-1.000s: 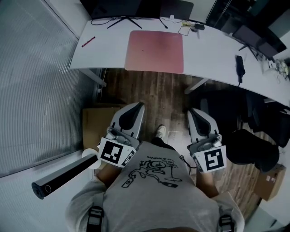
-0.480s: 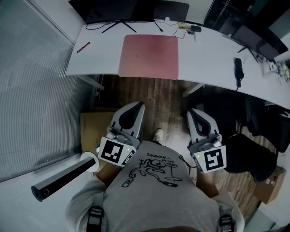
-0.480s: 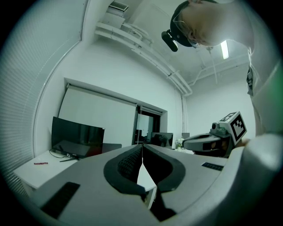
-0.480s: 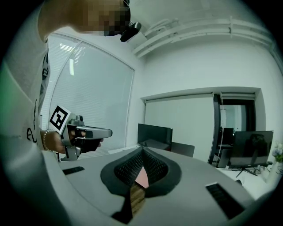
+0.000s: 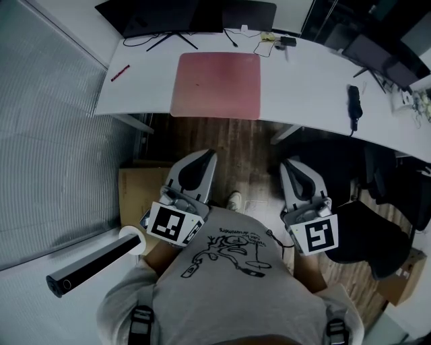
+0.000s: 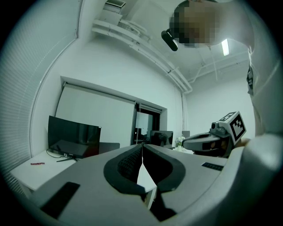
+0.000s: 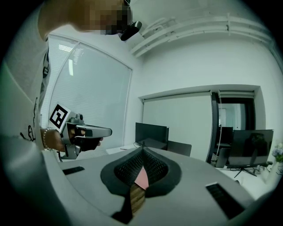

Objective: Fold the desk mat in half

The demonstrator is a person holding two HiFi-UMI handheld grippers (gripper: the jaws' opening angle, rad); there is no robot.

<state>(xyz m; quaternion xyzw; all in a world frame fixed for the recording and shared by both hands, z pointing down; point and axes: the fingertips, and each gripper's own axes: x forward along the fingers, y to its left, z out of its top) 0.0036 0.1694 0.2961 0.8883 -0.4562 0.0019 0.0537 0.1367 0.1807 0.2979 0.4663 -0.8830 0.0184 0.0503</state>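
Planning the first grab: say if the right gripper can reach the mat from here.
Probably not yet. The right gripper is held at the person's waist, jaws shut, with floor between it and the desk. The mat is uncovered, so a step forward should do.

White walls all round, dark wooden floor (image 5: 236, 145) underfoot. Ahead, a long white desk (image 5: 310, 81) with a dark monitor (image 5: 158, 15) at its back edge – more dark screens (image 5: 377, 54) further right. At the left a ribbed glass partition (image 5: 47, 121), a cardboard box (image 5: 138, 189) on the floor beside it. Overhead, white pipes (image 6: 150, 53) and one lit strip lamp (image 6: 225, 46).
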